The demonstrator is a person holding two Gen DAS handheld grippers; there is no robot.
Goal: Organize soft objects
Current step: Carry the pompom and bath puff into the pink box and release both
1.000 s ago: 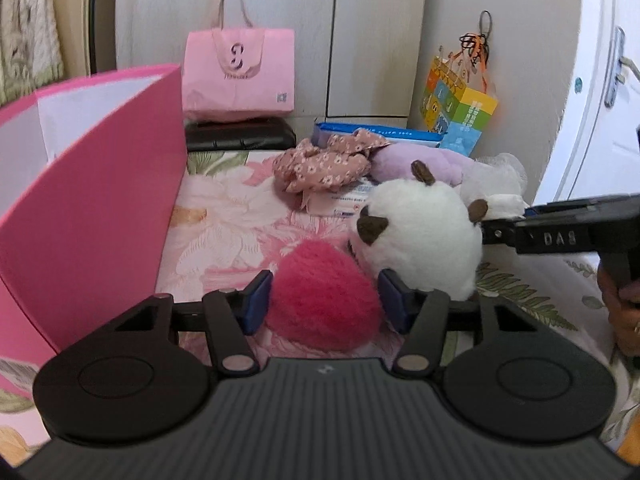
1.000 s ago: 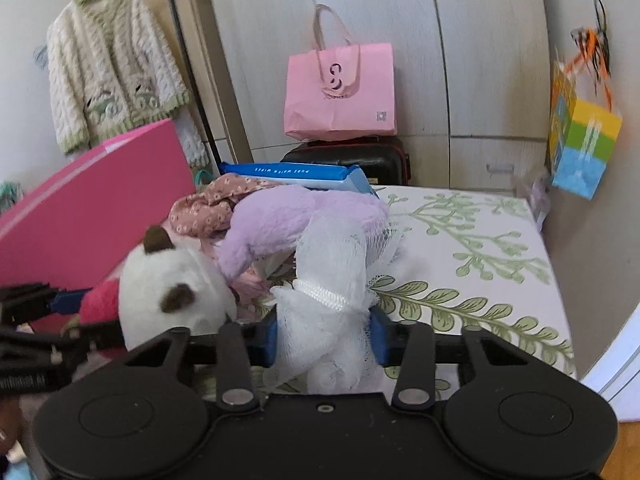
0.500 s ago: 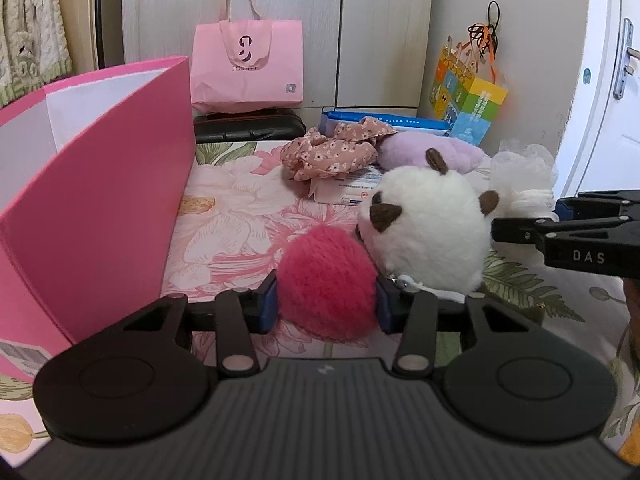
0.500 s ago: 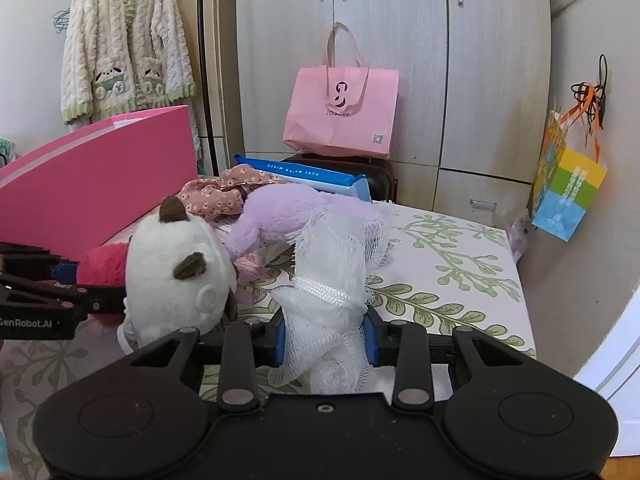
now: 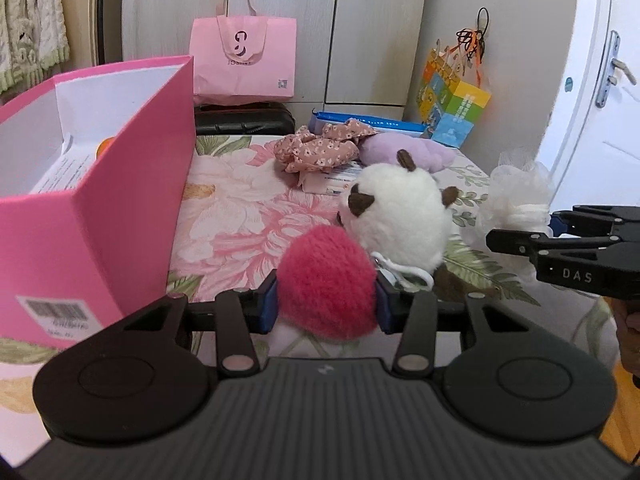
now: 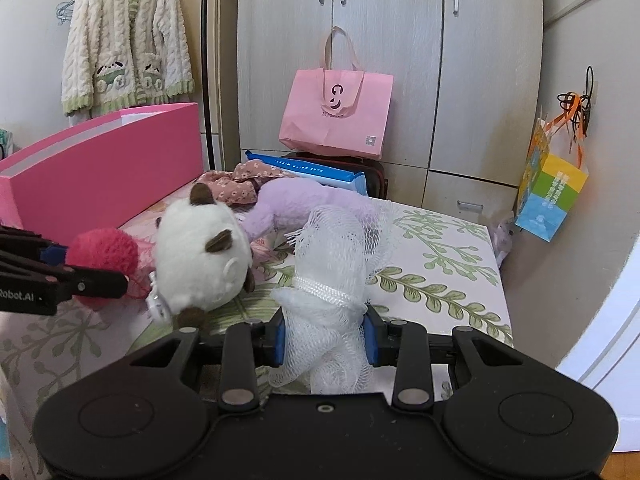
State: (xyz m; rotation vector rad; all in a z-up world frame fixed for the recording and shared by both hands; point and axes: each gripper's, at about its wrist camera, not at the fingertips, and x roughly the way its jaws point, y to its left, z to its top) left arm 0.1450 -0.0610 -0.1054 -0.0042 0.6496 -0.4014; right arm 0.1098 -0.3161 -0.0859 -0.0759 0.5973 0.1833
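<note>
Open pink cardboard box (image 5: 120, 184) at our far left on floral bedspread (image 5: 240, 216). Our left gripper (image 5: 326, 300) pinches fuzzy magenta pom-pom ball (image 5: 326, 280) beside box. White round plush with brown ears (image 5: 400, 220) touches ball. Our right gripper (image 6: 324, 338) clamps white mesh bath pouf (image 6: 332, 280) at right.

Fuzzy pink pompom (image 5: 328, 282) beside white plush (image 5: 400, 216).

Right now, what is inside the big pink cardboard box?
Inside the big pink cardboard box, the left wrist view shows white inner walls, a printed paper sheet leaning at the left, and part of something orange. The near pink wall hides the box's bottom.
</note>
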